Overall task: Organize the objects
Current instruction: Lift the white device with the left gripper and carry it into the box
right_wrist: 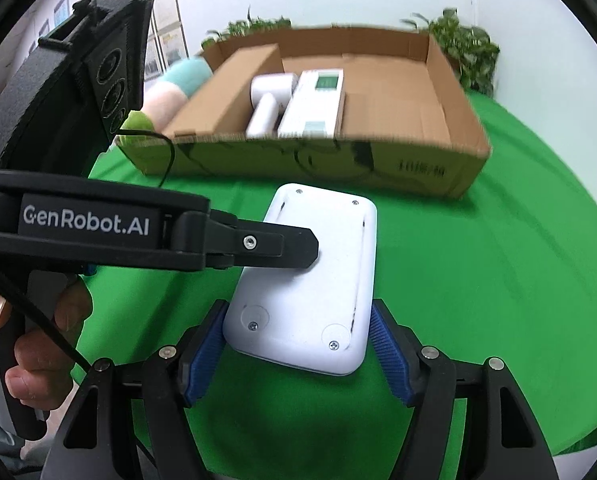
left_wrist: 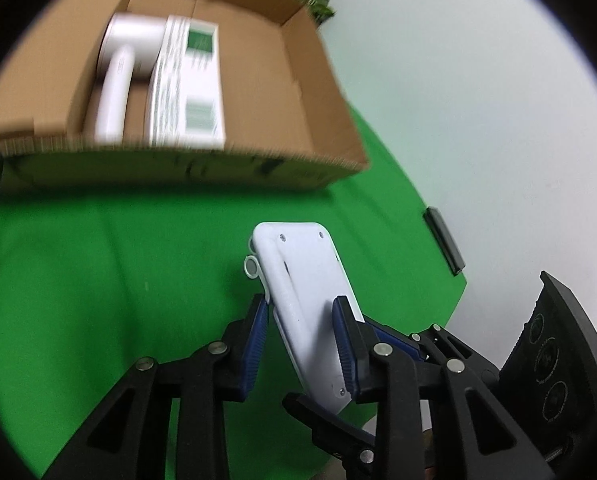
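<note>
Both tongs pinch white device (right_wrist: 310, 276): right gripper (right_wrist: 298, 356) on its sides, left gripper (left_wrist: 302, 344) across faces; keep level, lift twd cardboard box (right_wrist: 450, 120) ahead

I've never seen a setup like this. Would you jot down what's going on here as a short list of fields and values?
Surface: green cloth
Held item: flat white device, its screwed back facing the right wrist camera
Left gripper: fingers on the device's two faces
Right gripper: blue pads either side of the device's near end; contact unclear
Container: open cardboard box behind the device
Box contents: white handheld appliance beside a white-and-green carton
Background: plants, white wall
</note>
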Tool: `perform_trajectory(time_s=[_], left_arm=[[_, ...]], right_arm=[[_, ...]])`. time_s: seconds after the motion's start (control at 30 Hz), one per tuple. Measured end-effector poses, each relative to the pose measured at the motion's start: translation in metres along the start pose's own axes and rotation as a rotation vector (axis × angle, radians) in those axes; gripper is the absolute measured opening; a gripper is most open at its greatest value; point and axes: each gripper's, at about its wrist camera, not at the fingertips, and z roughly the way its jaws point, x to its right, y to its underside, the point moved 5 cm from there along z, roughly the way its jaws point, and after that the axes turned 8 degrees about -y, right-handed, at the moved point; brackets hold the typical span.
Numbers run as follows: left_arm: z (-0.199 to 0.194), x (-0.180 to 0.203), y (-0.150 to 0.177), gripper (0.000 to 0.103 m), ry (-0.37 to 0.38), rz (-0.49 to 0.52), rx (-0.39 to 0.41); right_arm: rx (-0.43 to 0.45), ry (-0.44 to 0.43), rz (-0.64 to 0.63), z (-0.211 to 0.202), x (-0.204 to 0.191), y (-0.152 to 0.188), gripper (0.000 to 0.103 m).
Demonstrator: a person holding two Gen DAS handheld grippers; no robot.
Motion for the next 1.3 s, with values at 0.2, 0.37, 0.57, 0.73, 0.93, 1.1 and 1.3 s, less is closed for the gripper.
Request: perform_trajectory(time_s=[0.2, 0.37, 0.57, 0.73, 0.93, 1.1, 1.3], left_arm=[[-0.046, 0.017, -0.04, 0.031, -0.016, 0.076, 0.124], [-0.069, 0.038, -0.08, 0.031, -0.043, 0.146, 0.205], [-0.078, 0.066, -0.13, 0.031, -0.075, 0.211, 0.269], [-0.074, 0.069, -0.158, 0.031, -0.083, 0.231, 0.278], [-0.038, 0.055, -0.176, 0.031, -0.096, 0.204, 0.22], [0.003, 0.035, -0.182, 0.03, -0.099, 0.158, 0.151], [0.045, 0.009, -0.181, 0.03, -0.117, 0.109, 0.059]], right_arm=[[0.121, 0.01, -0.059, -0.029, -0.009, -0.046, 0.067], [0.2, 0.014, -0.088, -0.049, -0.011, -0.087, 0.067], [0.272, 0.014, -0.104, -0.063, -0.004, -0.138, 0.066], [0.287, 0.016, -0.113, -0.063, 0.009, -0.171, 0.067], [0.231, -0.019, -0.093, -0.038, 0.035, -0.194, 0.067], [0.161, -0.065, -0.048, -0.003, 0.06, -0.191, 0.067], [0.061, -0.105, -0.001, 0.049, 0.083, -0.171, 0.067]])
